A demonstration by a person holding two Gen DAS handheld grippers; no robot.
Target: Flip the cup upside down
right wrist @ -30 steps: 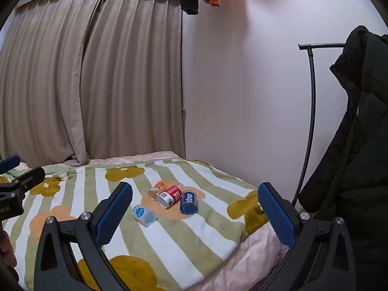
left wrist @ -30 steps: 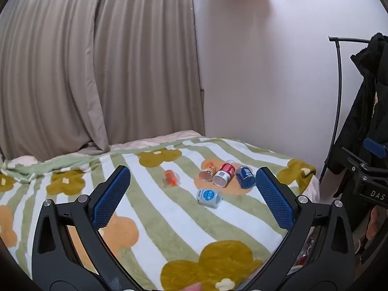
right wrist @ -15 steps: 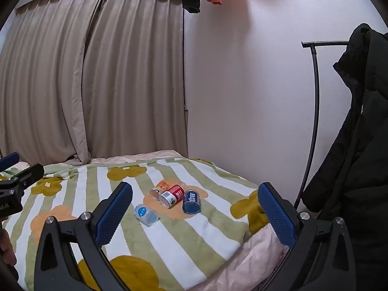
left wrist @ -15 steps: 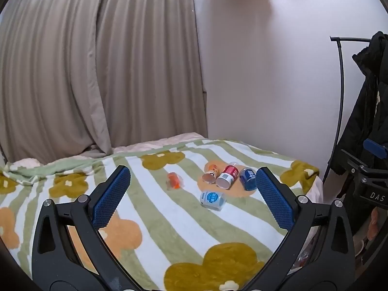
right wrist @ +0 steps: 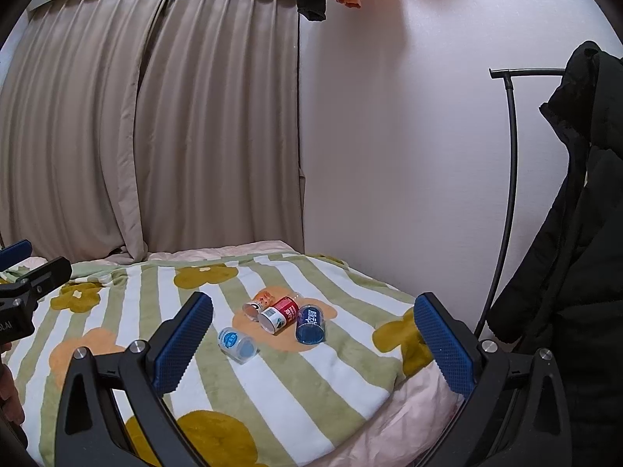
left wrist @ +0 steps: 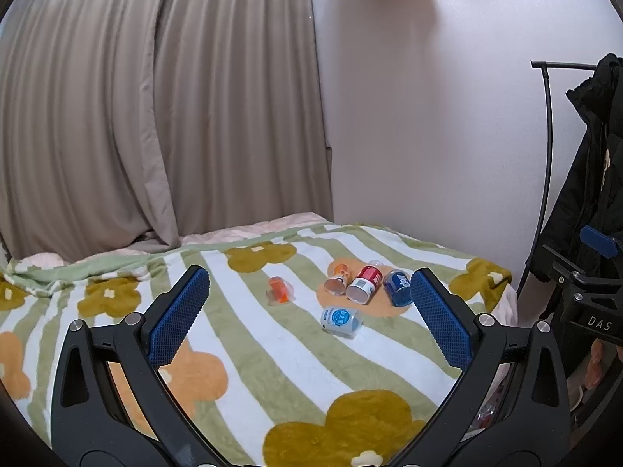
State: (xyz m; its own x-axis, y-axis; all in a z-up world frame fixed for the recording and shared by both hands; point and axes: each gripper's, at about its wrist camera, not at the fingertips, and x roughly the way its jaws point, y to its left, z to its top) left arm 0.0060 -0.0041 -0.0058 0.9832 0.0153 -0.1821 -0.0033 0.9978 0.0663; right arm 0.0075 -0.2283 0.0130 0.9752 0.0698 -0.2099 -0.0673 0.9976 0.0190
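Several small plastic cups lie on their sides on a striped flower blanket (left wrist: 272, 369). A light blue cup (left wrist: 341, 321) lies nearest, also in the right wrist view (right wrist: 237, 344). Behind it lie an orange-print cup (left wrist: 338, 277), a red cup (left wrist: 363, 284) and a dark blue cup (left wrist: 398, 287); the red cup (right wrist: 279, 314) and dark blue cup (right wrist: 310, 323) also show in the right wrist view. A small orange-and-clear cup (left wrist: 279, 290) lies apart to the left. My left gripper (left wrist: 307, 311) is open and empty, short of the cups. My right gripper (right wrist: 311, 344) is open and empty too.
The bed's right edge drops off near a white wall (left wrist: 428, 136). A black coat (right wrist: 576, 253) hangs on a thin black rack (right wrist: 506, 194) at the right. Beige curtains (left wrist: 155, 116) hang behind the bed. The other gripper shows at the left edge of the right wrist view (right wrist: 23, 288).
Both views have shifted slightly; the cups sit a little further right and higher in frame. Both grippers stay open. No cup has moved.
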